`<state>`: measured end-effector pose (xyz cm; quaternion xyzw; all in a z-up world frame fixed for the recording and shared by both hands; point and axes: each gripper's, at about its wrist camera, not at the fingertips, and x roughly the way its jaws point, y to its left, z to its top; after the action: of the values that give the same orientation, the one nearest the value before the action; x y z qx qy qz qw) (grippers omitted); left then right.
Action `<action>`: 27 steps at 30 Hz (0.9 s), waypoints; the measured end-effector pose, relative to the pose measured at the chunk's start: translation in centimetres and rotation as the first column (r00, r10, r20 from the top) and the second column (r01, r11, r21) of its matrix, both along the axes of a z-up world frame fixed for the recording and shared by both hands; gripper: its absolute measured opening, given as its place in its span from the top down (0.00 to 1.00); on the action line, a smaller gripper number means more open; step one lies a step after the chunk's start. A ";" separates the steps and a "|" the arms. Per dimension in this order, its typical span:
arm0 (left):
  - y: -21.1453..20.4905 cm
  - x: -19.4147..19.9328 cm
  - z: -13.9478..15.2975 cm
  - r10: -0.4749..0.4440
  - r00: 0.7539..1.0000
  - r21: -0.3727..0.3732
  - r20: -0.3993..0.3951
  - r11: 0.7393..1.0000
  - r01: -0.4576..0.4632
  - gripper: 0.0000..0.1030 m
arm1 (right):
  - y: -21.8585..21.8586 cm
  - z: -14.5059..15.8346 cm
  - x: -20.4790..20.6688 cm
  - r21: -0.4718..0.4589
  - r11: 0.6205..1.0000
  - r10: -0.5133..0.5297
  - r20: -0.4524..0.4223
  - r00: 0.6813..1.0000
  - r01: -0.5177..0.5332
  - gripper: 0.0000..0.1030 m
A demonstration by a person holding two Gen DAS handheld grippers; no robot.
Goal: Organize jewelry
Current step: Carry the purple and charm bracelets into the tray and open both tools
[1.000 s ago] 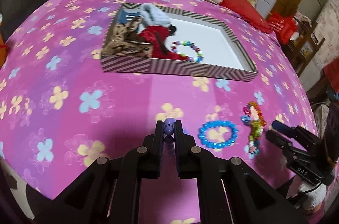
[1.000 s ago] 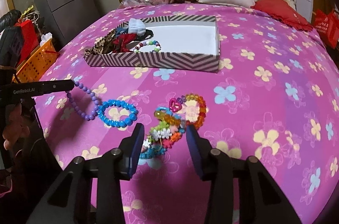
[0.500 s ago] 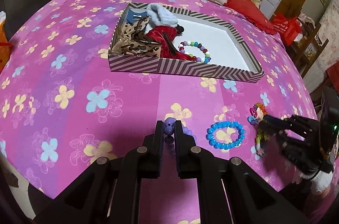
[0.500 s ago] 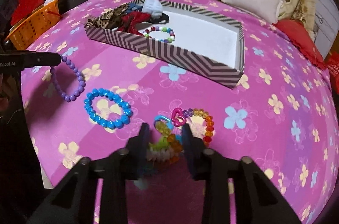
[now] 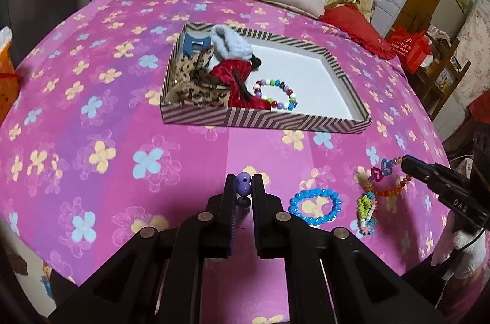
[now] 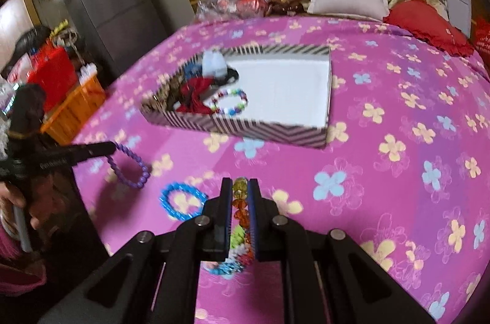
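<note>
Setting: a bed [image 5: 92, 140] under a pink flowered cover carries a striped box [image 5: 263, 122] with a white floor.
Box contents: leopard and red fabric pieces and a pale blue one crowd its left end; a multicoloured bead bracelet [image 5: 275, 96] lies beside them; the rest of the floor is bare.
Left gripper [image 5: 244, 186]: fingers pressed together on the purple bead bracelet [image 6: 128, 167]; in the right wrist view the loop hangs from the tips, off the cover.
Right gripper [image 6: 239, 190]: fingers pinching the colourful charm strand [image 5: 375, 195], orange and yellow beads showing between them; in the left wrist view the strand dangles from the tips, and I cannot tell whether its tail touches the cover.
Blue bead bracelet [image 5: 315, 206]: loose on the cover, between the two grippers, untouched.
Step in hand: both pieces look gripped and raised, so this reads as the carry toward the box.
Next move calls for: bringing each piece over the near wall of the box, above the bare white floor, then spreading the fingers.
Risk: the dangling strand may catch on the box wall.
</note>
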<state>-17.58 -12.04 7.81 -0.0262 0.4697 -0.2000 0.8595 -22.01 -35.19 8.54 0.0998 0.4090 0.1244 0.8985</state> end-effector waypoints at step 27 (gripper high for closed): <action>-4.4 6.1 6.3 -0.044 0.990 0.071 0.131 0.997 0.035 0.89 | 1.4 4.6 5.8 0.013 1.000 -0.020 0.103 0.994 0.019 0.91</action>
<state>-11.53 -16.46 14.06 0.0261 0.4188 -0.2021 0.8849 -16.22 -33.76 13.16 0.1026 0.3603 0.1232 0.9189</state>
